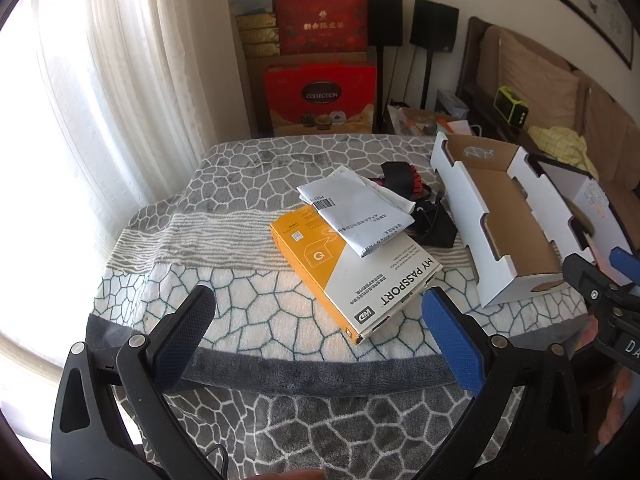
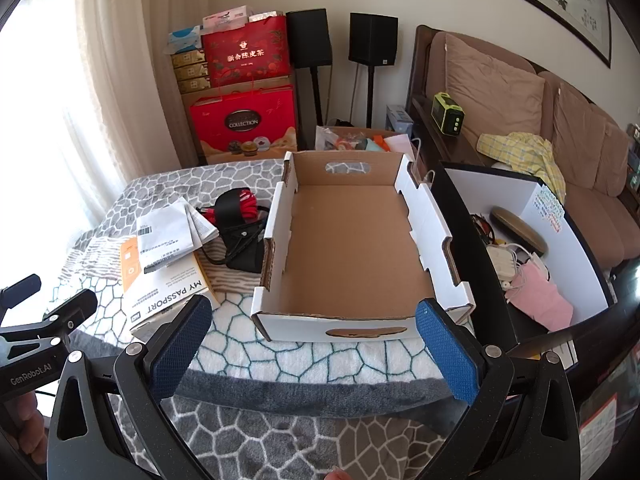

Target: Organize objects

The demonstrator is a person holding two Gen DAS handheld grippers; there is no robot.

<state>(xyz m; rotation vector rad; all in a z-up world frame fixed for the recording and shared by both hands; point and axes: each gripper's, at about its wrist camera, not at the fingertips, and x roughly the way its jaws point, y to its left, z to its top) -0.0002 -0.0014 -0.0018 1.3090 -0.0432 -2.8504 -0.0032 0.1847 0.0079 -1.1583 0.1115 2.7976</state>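
Both claws wide, empty: left claw (image 1: 318, 330), right claw (image 2: 314, 338). MY PASSPORT box (image 1: 356, 276) on table (image 1: 248, 320), at 9 o'clock of empty cardboard tray (image 2: 352, 248). Folded papers (image 1: 360, 208) lie on top; probably lift those first, then grip box across short sides.

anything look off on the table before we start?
Mostly a loose pile: folded papers lie skewed across the My Passport box, with black and red cables tangled behind. The cardboard tray is empty.
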